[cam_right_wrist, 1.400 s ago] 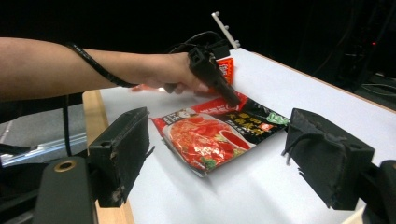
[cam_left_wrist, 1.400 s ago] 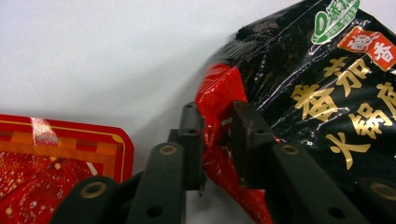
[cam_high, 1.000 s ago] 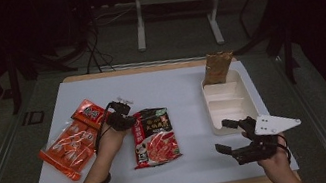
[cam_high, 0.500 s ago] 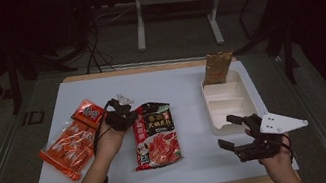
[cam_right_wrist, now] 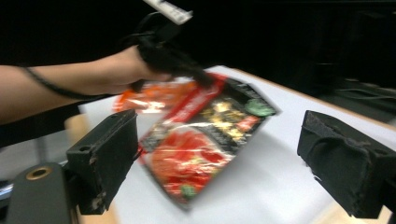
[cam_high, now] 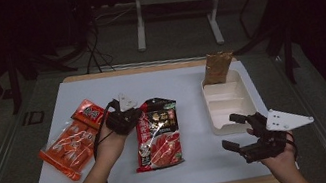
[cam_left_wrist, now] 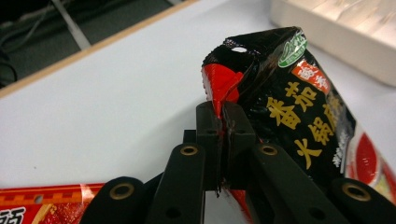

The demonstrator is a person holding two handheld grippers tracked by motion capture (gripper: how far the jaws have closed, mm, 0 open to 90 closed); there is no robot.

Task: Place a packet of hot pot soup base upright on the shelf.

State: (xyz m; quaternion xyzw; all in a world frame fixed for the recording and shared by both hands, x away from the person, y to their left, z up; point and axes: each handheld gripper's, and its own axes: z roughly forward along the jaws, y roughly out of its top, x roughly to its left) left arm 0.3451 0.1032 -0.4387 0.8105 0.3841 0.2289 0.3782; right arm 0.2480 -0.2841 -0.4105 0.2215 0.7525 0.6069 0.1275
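A black-and-red sauce packet (cam_high: pixel 158 133) lies in the middle of the white board, its far left corner raised. My left gripper (cam_high: pixel 127 118) is shut on that corner. In the left gripper view the jaws (cam_left_wrist: pixel 223 116) pinch the packet's (cam_left_wrist: pixel 299 102) red edge. My right gripper (cam_high: pixel 231 131) hovers low at the near right, in front of the tray. Its jaws have just been opening and stand wide with nothing between them. The right gripper view (cam_right_wrist: pixel 219 154) looks across at the tilted packet (cam_right_wrist: pixel 201 144) and at the left hand holding it.
An orange-red snack packet (cam_high: pixel 73 140) lies left of my left hand. A white compartment tray (cam_high: pixel 227 105) stands at the right, with a brown pouch (cam_high: pixel 217 66) leaning at its far end. The white board (cam_high: pixel 204 165) ends in a wooden edge near me.
My left gripper has risen and drifted right, lifting the packet's corner off the board. The right gripper's jaws have spread wider; that hand has stayed in place.
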